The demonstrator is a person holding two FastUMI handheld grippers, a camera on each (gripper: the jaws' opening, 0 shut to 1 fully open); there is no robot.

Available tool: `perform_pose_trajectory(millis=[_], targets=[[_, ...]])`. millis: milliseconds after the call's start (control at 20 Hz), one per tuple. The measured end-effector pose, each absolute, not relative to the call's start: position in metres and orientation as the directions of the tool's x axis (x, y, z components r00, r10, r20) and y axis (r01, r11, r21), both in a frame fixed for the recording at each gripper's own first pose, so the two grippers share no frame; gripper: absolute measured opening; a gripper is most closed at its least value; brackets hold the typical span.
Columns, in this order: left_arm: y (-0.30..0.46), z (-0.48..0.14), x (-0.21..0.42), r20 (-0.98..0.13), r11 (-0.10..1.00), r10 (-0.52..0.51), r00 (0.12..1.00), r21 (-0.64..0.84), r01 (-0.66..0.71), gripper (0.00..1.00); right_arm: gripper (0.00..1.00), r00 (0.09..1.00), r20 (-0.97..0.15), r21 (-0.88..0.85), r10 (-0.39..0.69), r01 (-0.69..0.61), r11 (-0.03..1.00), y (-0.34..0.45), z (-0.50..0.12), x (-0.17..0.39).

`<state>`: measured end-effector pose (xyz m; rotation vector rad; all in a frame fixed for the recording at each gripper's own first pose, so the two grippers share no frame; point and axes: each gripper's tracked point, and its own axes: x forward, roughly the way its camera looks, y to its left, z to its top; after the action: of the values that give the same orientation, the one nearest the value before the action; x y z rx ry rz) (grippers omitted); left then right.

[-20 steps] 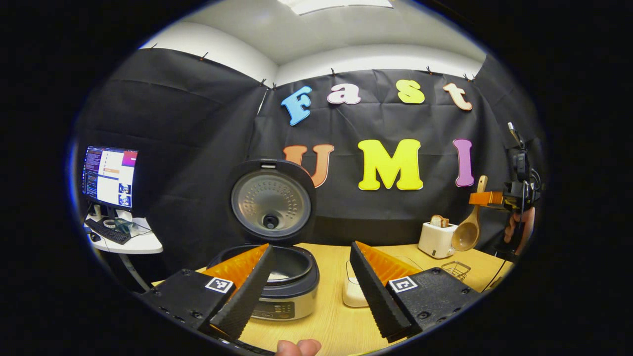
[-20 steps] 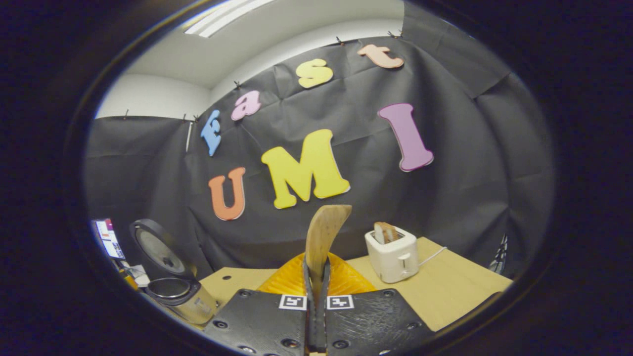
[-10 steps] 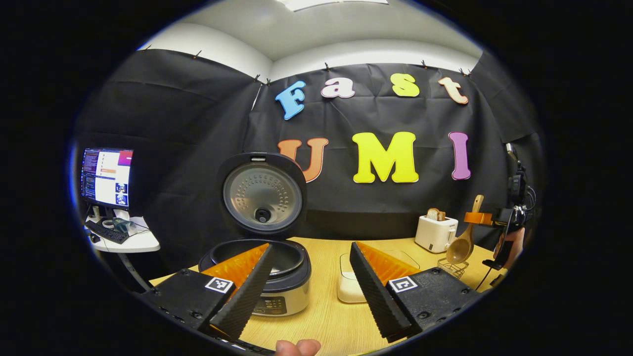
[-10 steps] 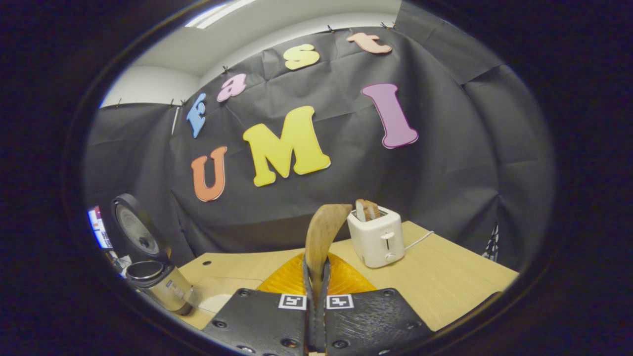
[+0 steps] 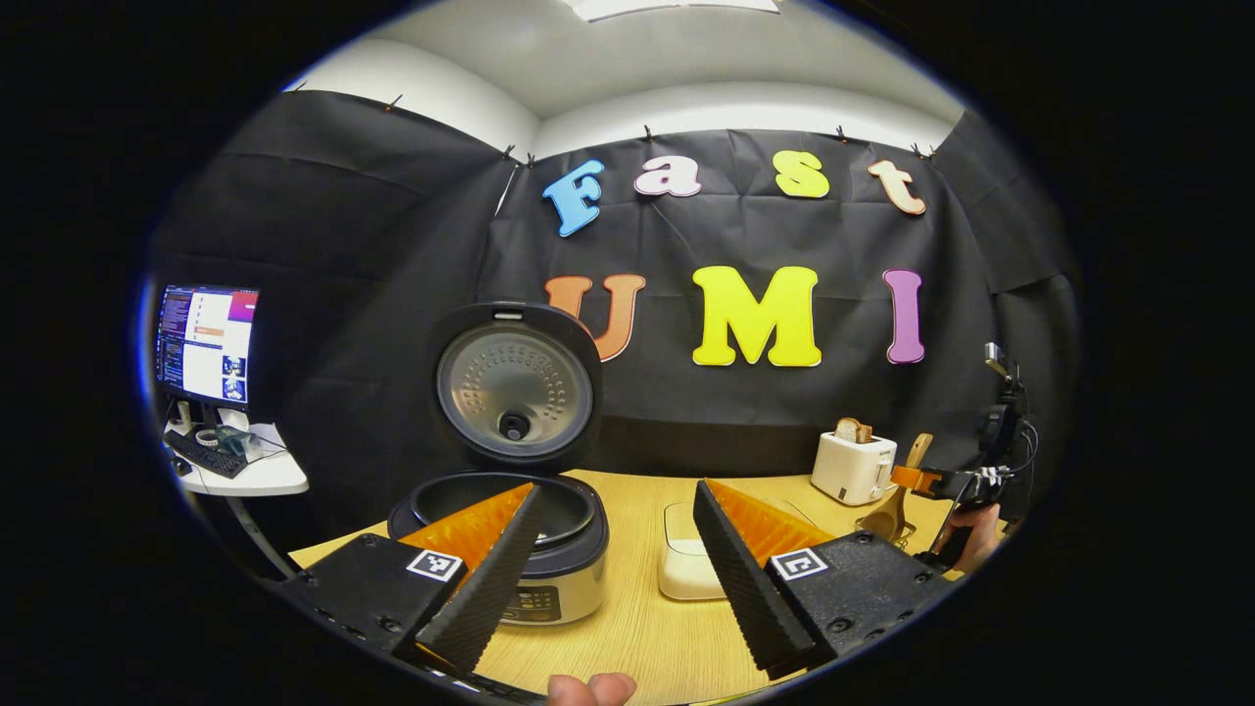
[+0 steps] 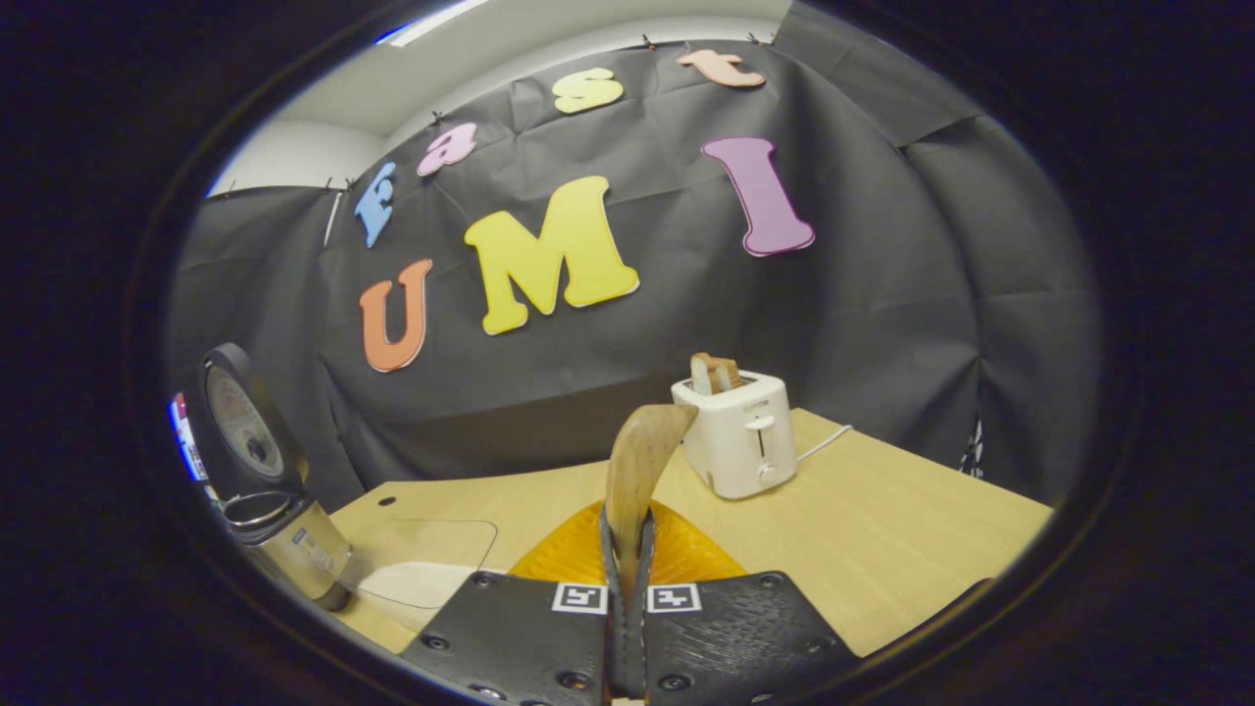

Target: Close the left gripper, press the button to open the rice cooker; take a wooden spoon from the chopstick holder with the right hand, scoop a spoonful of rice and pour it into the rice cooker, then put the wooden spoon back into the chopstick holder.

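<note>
- Presently, the right gripper [image 6: 627,579] is clamped on the handle of the wooden spoon [image 6: 639,461], both fingers pressed against it at the lower centre of the right gripper view, with the handle's end rising above the fingertips.
- In the left gripper view the same spoon [image 5: 894,505] hangs bowl-down at the lower right of the frame, over the wire chopstick holder [image 5: 879,528]; whether the bowl is already inside the holder cannot be told at that size.
- The left gripper [image 5: 613,549] has its fingers spread wide and holds nothing, at the bottom centre of its own view.
- The rice cooker [image 5: 510,534] stands at lower centre-left with its lid [image 5: 515,382] raised upright, so the button step is judged complete. The pot's contents are not visible.
- A white rice container [image 5: 686,569] sits on the table [image 5: 637,637] just right of the cooker, between the left gripper's fingers in the frame.
- A toaster [image 6: 733,441] stands at centre right of the right gripper view, beyond the spoon.
- Handling judgement: the spoon is stiff, light wood with a smooth finish; it should not bend, but could pivot between the fingers under a load in the bowl. A hold on the mid-handle, as now, looks sound.
- Stage judgement: either the spoon has just been taken or is being returned; its position favours the holder end of the task.
</note>
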<state>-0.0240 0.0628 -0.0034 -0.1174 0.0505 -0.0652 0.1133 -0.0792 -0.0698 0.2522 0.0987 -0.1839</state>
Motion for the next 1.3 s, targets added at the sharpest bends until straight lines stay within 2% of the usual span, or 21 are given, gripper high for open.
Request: perform_pose_trajectory(millis=[350,500,650,700,750,800,850,900,950,1000,1150,1250,1300], targets=[[0.063,-0.006,-0.022,-0.052,0.991,-0.069,0.996,-0.115,0.062,0.98,0.00,0.977,-0.133,0.247,-0.168,0.197,0.949,-0.078,-0.088,0.117],[0.060,-0.006,-0.023,-0.051,0.992,-0.068,0.996,-0.115,0.062,0.98,0.07,0.977,-0.144,0.246,-0.159,0.191,0.950,-0.077,-0.094,0.118],[0.059,-0.002,-0.023,-0.043,0.992,-0.068,0.997,-0.109,0.063,0.98,0.11,0.982,-0.101,0.228,-0.161,0.181,0.957,-0.080,-0.077,0.112],[0.058,-0.001,-0.023,-0.043,0.992,-0.067,0.997,-0.109,0.062,0.98,0.19,0.982,-0.096,0.214,-0.166,0.183,0.960,-0.082,-0.075,0.109],[0.058,-0.001,-0.023,-0.041,0.992,-0.066,0.997,-0.110,0.061,0.98,0.19,0.980,-0.096,0.203,-0.175,0.192,0.960,-0.086,-0.074,0.106],[0.058,-0.001,-0.022,-0.045,0.992,-0.063,0.997,-0.110,0.058,0.98,0.34,0.980,-0.088,0.201,-0.181,0.195,0.960,-0.090,-0.071,0.102],[0.057,0.001,-0.022,-0.044,0.992,-0.062,0.997,-0.109,0.057,0.98,0.42,0.979,-0.078,0.200,-0.187,0.199,0.959,-0.093,-0.067,0.097],[0.056,0.004,-0.021,-0.039,0.992,-0.061,0.997,-0.110,0.057,0.98,0.64,0.979,-0.064,0.195,-0.194,0.203,0.960,-0.096,-0.063,0.092],[0.053,0.008,-0.021,-0.036,0.992,-0.064,0.997,-0.111,0.060,0.98,0.65,0.978,-0.053,0.184,-0.200,0.207,0.961,-0.098,-0.059,0.087],[0.051,0.011,-0.020,-0.031,0.992,-0.069,0.997,-0.111,0.065,0.98,0.82,0.978,-0.042,0.167,-0.204,0.208,0.964,-0.100,-0.055,0.082],[0.052,0.030,-0.016,-0.009,0.995,-0.077,0.997,-0.070,0.076,0.98,1.00,0.977,-0.022,0.124,-0.210,0.211,0.970,-0.101,-0.041,0.064],[0.060,0.042,-0.007,0.005,0.997,-0.065,0.998,-0.027,0.065,0.98,0.90,0.979,-0.003,0.103,-0.206,0.205,0.973,-0.099,-0.030,0.051],[0.067,0.050,-0.001,0.007,0.999,-0.052,0.999,-0.004,0.052,0.98,0.95,0.979,0.009,0.090,-0.203,0.201,0.975,-0.098,-0.025,0.045]])
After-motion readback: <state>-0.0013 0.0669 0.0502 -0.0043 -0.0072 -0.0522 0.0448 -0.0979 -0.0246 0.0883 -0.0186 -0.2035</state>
